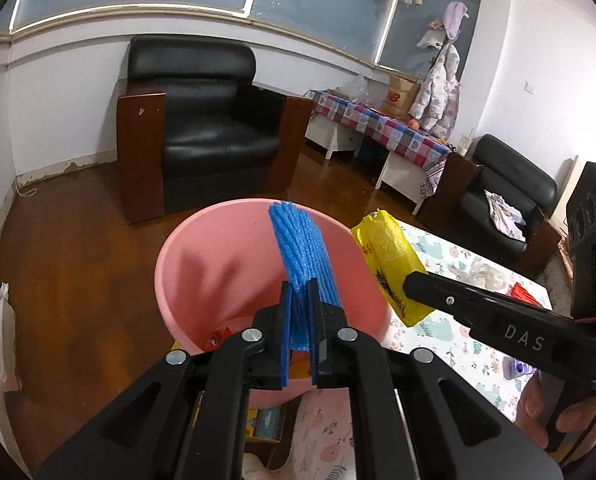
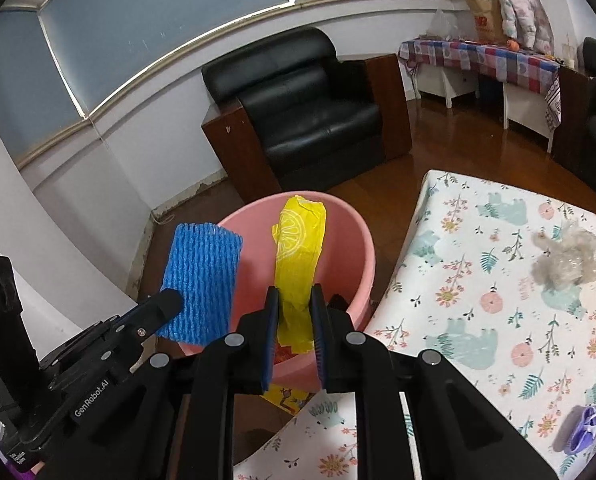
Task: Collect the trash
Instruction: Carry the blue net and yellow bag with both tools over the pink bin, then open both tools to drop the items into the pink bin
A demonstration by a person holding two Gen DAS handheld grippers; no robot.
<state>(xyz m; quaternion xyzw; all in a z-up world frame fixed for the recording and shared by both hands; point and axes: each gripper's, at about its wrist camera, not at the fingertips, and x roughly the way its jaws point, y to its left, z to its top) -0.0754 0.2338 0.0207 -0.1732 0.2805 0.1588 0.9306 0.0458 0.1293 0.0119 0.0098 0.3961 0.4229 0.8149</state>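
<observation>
— Where's the trash?
— My left gripper [image 1: 301, 316] clamps the blue net [image 1: 303, 248], my right gripper [image 2: 294, 316] the yellow bag [image 2: 299, 256].
— And the bin?
— Both hang above the pink bin [image 1: 218, 264].

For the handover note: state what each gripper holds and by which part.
Left gripper pinches the blue foam net by its lower end. Right gripper pinches the yellow plastic bag by its lower end.
</observation>
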